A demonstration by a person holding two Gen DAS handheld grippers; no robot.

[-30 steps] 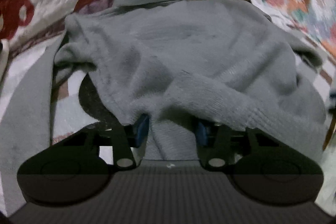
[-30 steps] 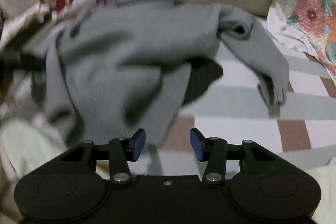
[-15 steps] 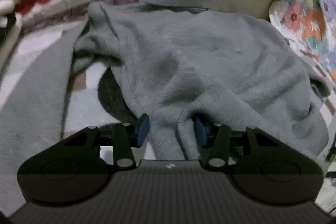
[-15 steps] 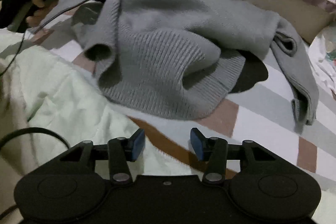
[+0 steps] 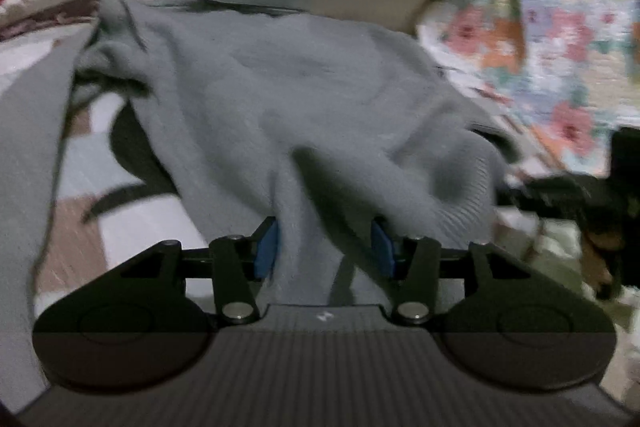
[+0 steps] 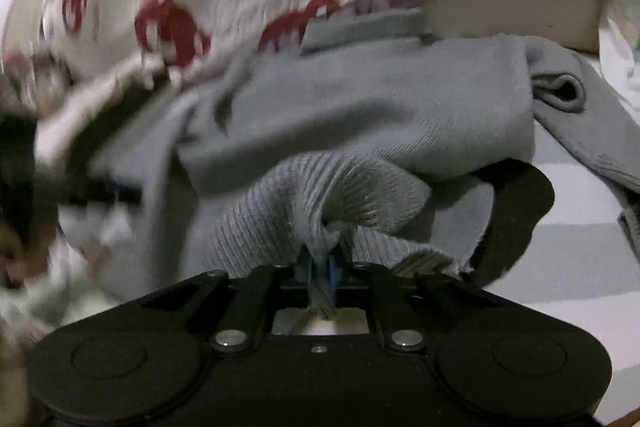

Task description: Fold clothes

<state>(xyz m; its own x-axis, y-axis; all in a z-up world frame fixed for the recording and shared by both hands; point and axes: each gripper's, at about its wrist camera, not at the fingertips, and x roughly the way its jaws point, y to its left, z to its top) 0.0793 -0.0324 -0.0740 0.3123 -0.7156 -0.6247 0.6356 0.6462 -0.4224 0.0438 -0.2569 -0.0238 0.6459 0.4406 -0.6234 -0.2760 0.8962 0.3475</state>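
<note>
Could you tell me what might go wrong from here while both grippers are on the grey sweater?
1. The right hand-held gripper has just closed on a bunched pinch of the grey sweater hem; several layers may lift together and skew the fold.
2. The left hand-held gripper jaws have been opening around loose fabric, so that side could slip out.
3. A sleeve trails to the side and may drag.

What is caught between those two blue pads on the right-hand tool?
A bunched fold of the grey knitted sweater's ribbed hem, pinched by the just-closed right gripper; the right wrist view shows it.
</note>
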